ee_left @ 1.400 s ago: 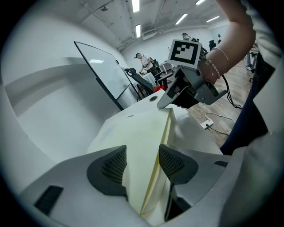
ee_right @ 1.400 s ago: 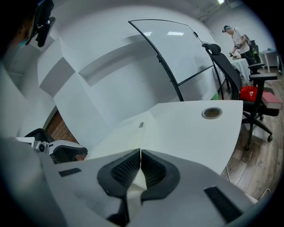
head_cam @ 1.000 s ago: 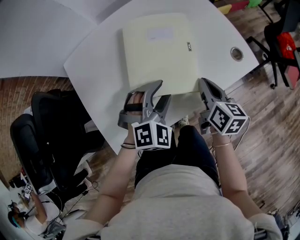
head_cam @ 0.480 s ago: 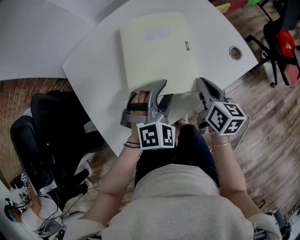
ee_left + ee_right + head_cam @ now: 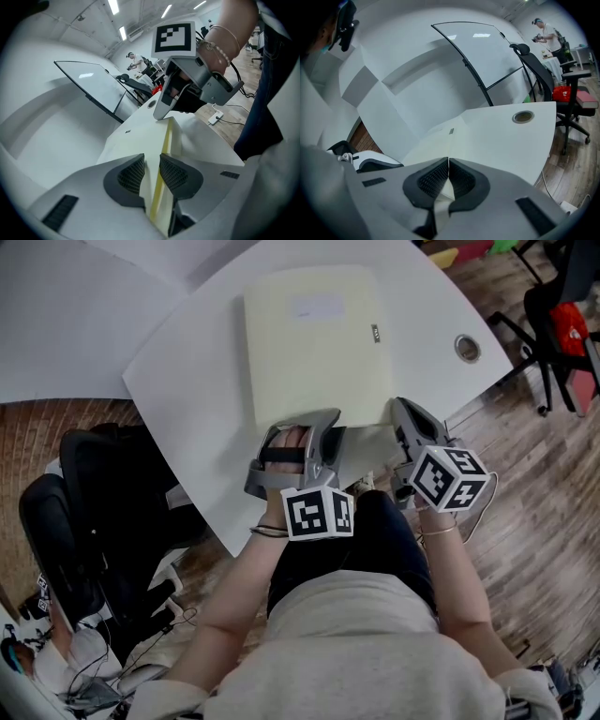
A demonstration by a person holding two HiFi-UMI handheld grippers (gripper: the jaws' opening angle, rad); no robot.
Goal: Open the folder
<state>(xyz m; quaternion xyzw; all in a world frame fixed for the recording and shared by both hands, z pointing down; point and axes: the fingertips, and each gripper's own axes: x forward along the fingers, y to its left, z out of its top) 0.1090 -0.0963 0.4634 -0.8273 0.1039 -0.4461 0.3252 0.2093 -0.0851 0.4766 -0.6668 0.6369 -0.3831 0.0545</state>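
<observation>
The pale yellow folder point(image 5: 314, 343) is lying flat on the table point(image 5: 187, 381), its long axis running away from the person. Both tongs are biting its near edge. The left gripper point(image 5: 151, 161), jaws just closing, is pinching the cover, while the right gripper point(image 5: 448, 166) is clamping the right corner.

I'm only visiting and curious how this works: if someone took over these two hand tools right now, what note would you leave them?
Left gripper: jaws have just been closing on the folder's near edge and look clamped on it.
Right gripper: shut on the same edge, at its right corner.
Folder: flat on the table, in front of the person.
Done: both grips taken.
Left: lift the cover; not yet open.
</observation>
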